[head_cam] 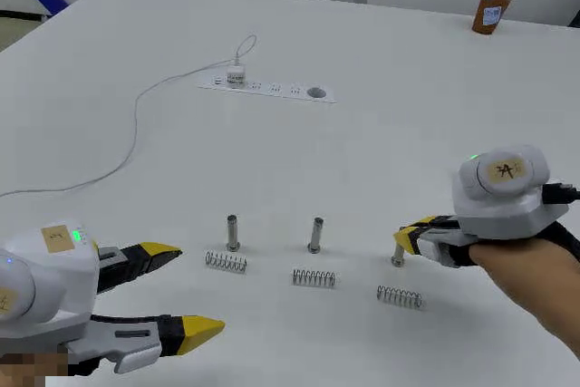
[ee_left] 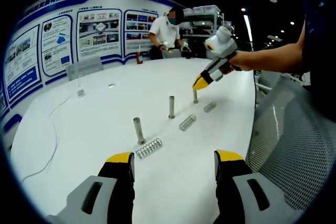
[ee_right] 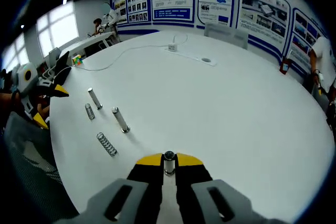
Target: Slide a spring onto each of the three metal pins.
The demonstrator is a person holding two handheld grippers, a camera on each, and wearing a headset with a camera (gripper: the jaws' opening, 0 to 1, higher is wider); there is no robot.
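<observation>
- The white table (head_cam: 390,160) was seen under everything. Three metal pins stood upright in a row toward its near side, and a spring lay flat just on the near side of each.
- The left gripper (ee_left: 174,157) was held low at the near left. Its yellow-tipped jaws were spread wide apart, with nothing held between them and nothing touched.
- The right gripper (ee_right: 169,161) was held at the right of the row, with its jaws closed on the right pin (head_cam: 398,258). In the right gripper view the top of that pin was seen pinched between the two yellow tips.
- A power strip (head_cam: 272,89) was seen far out on the table, with a white charger (head_cam: 236,74) plugged into it. A thin cable (head_cam: 136,124) ran off from it to the left.
- A brown cup (head_cam: 492,8) with a straw was seen at the far right.
- The left pin (ee_left: 138,130) was found just beyond the open jaws of the left gripper, nearer to its left jaw and untouched.
- The middle pin (head_cam: 315,235) was left standing free between the two grippers.
- The left spring (ee_left: 149,148) was seen lying just past the tips of the left gripper, close to the foot of the left pin.
- The middle spring (head_cam: 314,277) and the right spring (head_cam: 400,296) were seen lying on the table, each near its own pin. The right spring lay on the near side of the closed jaws, apart from them.
</observation>
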